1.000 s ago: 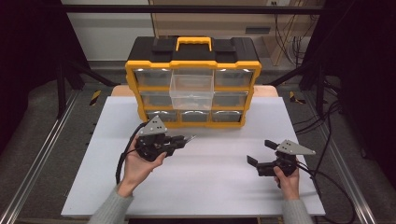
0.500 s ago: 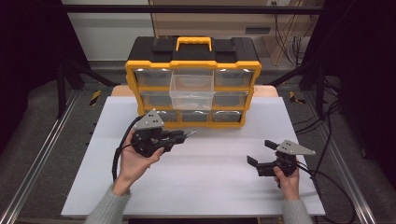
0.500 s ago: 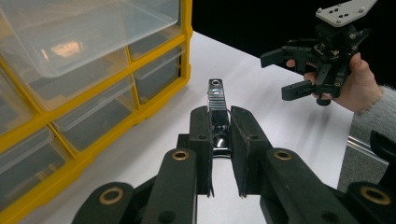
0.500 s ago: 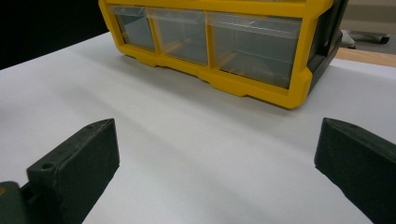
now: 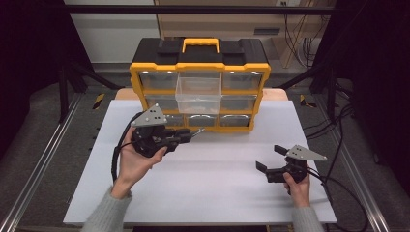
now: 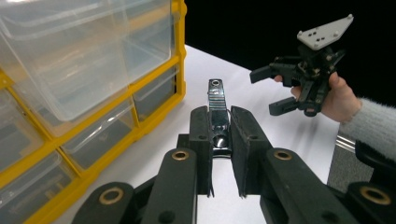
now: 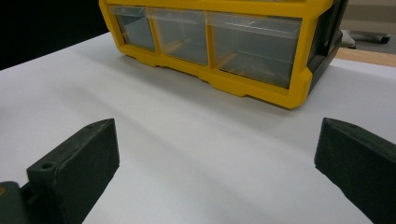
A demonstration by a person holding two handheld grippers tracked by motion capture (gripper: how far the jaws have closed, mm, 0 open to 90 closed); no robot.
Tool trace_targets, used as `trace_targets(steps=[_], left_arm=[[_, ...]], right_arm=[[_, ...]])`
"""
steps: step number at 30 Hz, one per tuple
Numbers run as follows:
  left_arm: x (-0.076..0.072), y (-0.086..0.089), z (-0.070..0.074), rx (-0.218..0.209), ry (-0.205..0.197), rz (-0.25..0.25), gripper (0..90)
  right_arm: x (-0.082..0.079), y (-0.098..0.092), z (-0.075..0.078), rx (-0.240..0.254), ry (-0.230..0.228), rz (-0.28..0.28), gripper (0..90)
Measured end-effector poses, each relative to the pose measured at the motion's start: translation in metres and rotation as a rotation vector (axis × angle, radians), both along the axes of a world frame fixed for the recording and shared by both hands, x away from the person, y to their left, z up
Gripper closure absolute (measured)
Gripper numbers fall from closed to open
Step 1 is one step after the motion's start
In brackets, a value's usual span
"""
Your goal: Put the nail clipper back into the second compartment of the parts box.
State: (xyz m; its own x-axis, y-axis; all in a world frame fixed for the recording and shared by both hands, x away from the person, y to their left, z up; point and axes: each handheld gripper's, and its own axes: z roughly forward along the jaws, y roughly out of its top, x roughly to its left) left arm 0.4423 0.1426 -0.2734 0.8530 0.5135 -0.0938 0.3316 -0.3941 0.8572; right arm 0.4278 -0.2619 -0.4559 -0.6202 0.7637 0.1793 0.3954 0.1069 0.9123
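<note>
Your left gripper [image 6: 219,140] covers the nail clipper's [image 6: 217,105] rear; the organizer's [image 6: 93,84] top and left are cropped.

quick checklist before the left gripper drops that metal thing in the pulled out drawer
1. Left gripper shut on the nail clipper: ok.
2. Middle drawer of the organizer pulled out: ok.
3. Clipper above the drawer opening: not ok, it sits lower, by the bottom row.
4. Room inside the drawer: cannot tell.
5. Right gripper open and apart from the path: ok.
</note>
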Motion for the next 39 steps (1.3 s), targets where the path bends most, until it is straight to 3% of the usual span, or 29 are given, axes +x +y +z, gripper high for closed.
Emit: trace_targets(steps=[28, 39], left_arm=[[0.005, -0.011, 0.049, -0.025, -0.054, -0.009, 78.8], [0.014, -0.015, 0.063, -0.025, -0.060, 0.007, 78.8]], right_arm=[[0.000, 0.001, -0.001, -0.003, 0.001, 0.004, 0.5], [0.000, 0.001, -0.001, -0.004, 0.000, 0.004, 0.5]])
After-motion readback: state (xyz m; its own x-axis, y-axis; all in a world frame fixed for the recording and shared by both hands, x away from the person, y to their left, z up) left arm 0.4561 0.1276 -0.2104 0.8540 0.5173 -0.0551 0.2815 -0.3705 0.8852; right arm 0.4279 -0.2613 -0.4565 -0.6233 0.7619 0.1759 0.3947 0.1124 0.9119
